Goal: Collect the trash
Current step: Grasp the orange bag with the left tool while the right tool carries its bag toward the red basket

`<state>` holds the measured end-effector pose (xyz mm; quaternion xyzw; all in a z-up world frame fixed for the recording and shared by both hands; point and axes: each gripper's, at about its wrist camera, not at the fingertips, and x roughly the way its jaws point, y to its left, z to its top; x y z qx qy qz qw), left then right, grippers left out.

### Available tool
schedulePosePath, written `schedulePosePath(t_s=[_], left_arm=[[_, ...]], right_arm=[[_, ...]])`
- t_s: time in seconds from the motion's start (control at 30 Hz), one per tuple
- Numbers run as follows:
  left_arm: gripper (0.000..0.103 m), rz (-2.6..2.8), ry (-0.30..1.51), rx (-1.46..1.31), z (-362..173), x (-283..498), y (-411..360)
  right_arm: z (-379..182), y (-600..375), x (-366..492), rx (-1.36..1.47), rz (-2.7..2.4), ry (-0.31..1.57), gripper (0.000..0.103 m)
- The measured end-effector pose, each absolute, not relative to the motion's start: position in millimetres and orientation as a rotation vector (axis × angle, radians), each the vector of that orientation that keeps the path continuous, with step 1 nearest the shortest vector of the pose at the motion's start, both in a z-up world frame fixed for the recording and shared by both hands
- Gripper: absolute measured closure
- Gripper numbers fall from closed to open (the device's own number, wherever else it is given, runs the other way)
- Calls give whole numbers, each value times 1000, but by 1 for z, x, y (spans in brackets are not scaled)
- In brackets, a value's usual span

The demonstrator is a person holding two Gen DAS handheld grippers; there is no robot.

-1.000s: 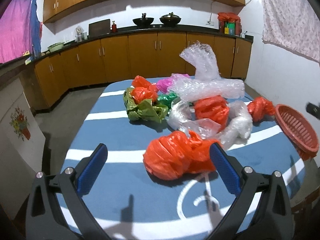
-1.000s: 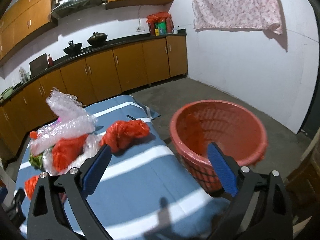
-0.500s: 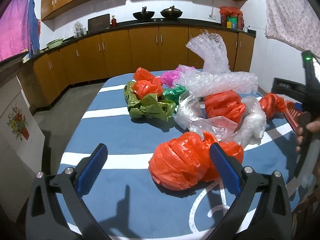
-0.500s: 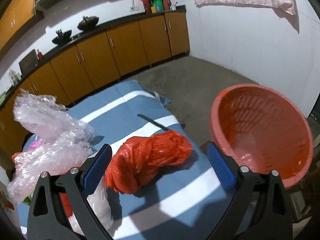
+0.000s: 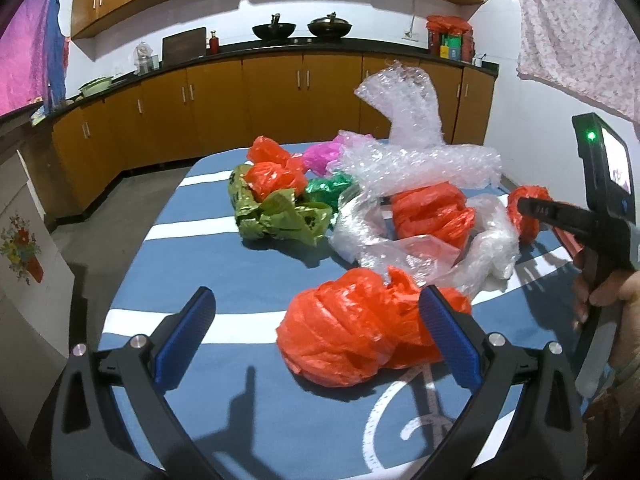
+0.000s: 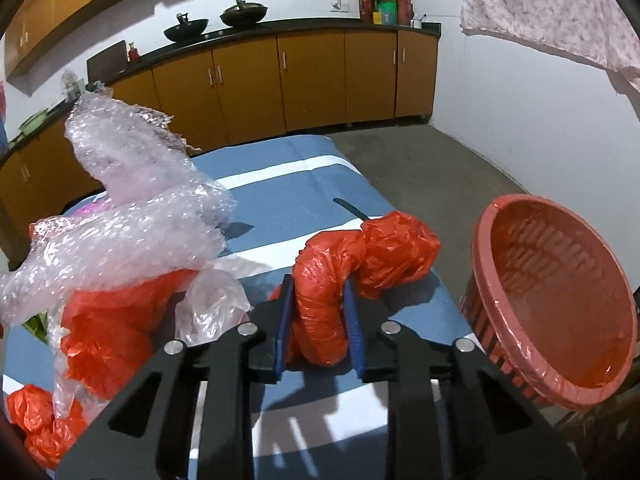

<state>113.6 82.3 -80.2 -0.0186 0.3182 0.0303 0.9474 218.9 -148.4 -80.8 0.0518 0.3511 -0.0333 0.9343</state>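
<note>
The right gripper [image 6: 318,322] has its 2 blue fingers [image 6: 283,322] clenched on an orange bag [image 6: 360,256] lying near the right edge of the blue striped tabletop [image 6: 280,188]. The red basket [image 6: 560,308] stands just beside that edge, tilted toward the camera. The left gripper [image 5: 316,340] hovers with its fingers spread wide, gripping nothing, over a larger orange bag [image 5: 360,340] near the tabletop's near edge. Bubble wrap [image 5: 416,152] and other crumpled bags crowd the middle.
</note>
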Motion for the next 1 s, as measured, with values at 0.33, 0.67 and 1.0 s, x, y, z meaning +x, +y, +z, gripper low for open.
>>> schedulePosePath(t_s=[0.33, 0.67, 1.0], left_arm=[[28, -20, 706, -70, -86, 125, 80], [72, -65, 719, -46, -87, 117, 76], [77, -26, 652, -46, -57, 87, 94]], right_arm=[[-70, -165, 200, 112, -58, 687, 84], [-55, -172, 178, 121, -44, 655, 84], [-36, -179, 146, 131, -13, 619, 84]])
